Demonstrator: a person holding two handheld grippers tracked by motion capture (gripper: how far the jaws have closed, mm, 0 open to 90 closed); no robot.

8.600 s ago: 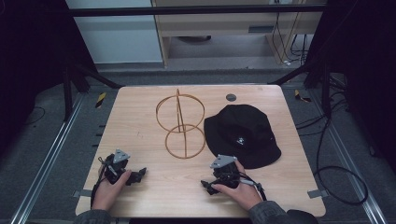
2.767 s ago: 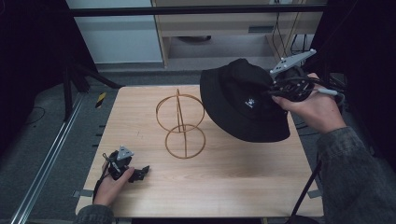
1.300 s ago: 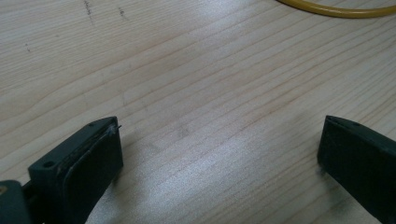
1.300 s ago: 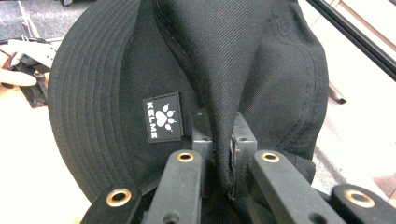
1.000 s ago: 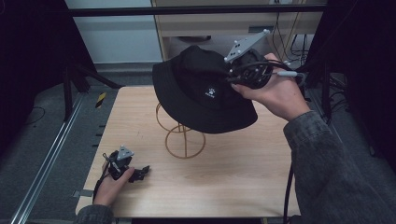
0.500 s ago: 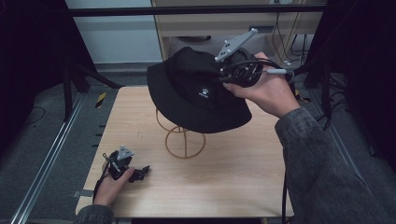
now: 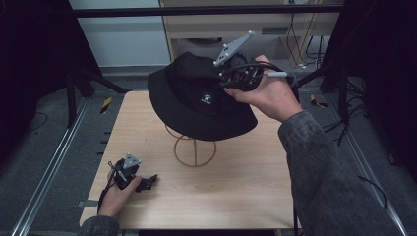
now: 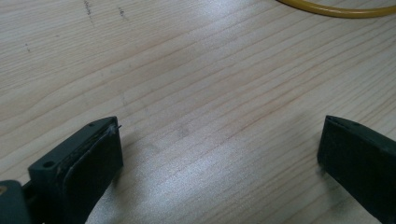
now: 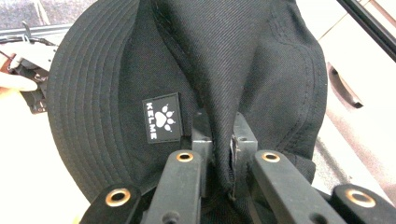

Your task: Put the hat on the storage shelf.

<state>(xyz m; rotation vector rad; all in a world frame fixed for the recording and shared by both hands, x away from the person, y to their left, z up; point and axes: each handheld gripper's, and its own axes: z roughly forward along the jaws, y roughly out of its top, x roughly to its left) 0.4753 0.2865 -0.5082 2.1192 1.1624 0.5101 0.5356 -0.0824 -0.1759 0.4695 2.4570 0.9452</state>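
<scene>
A black bucket hat (image 7: 199, 101) with a small white paw patch hangs in the air over the top ring of a gold wire stand (image 7: 194, 147). My right gripper (image 7: 231, 81) is shut on a fold of the hat's crown (image 9: 219, 93); in the right gripper view the cloth is pinched between the two jaws. The hat's brim hides the stand's upper ring. My left gripper (image 7: 147, 182) rests on the table near its front left corner, open, with bare wood between its jaws (image 8: 219, 149).
The wooden table (image 7: 255, 187) has free room to the right of the stand and along the front. A curve of the stand's base ring (image 8: 336, 9) shows at the top of the left gripper view. A cabinet and cables lie beyond the far edge.
My right gripper has carried the hat a little further left and slightly down over the stand. The left gripper has stayed where it was.
</scene>
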